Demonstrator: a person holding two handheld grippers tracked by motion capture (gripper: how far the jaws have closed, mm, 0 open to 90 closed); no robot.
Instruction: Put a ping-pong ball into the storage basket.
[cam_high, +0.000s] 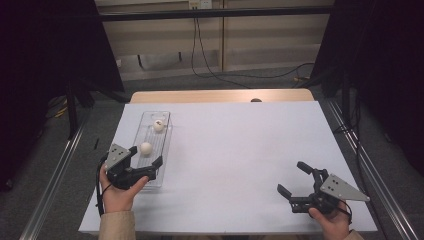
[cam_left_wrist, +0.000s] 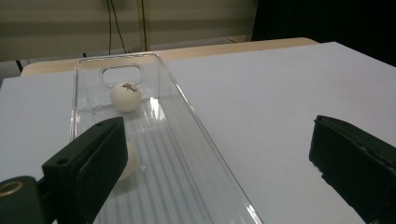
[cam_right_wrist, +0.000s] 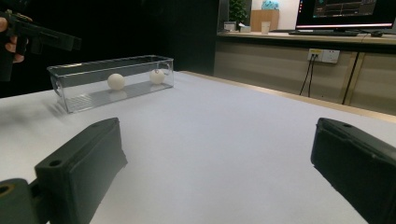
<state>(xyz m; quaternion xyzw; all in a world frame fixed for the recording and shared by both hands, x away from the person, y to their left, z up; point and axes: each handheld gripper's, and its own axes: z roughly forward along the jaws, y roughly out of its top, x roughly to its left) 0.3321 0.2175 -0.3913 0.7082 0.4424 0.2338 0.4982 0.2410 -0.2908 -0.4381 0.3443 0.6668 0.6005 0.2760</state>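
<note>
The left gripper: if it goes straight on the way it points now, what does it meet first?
Probably the near ball in the clear tray. The left gripper, jaws open, points along the tray; that ball lies just beyond one jaw, the far ball behind it. Depth is uncertain.

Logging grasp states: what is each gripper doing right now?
Left gripper: open, empty, over the clear tray.
Right gripper: open, empty.
</note>
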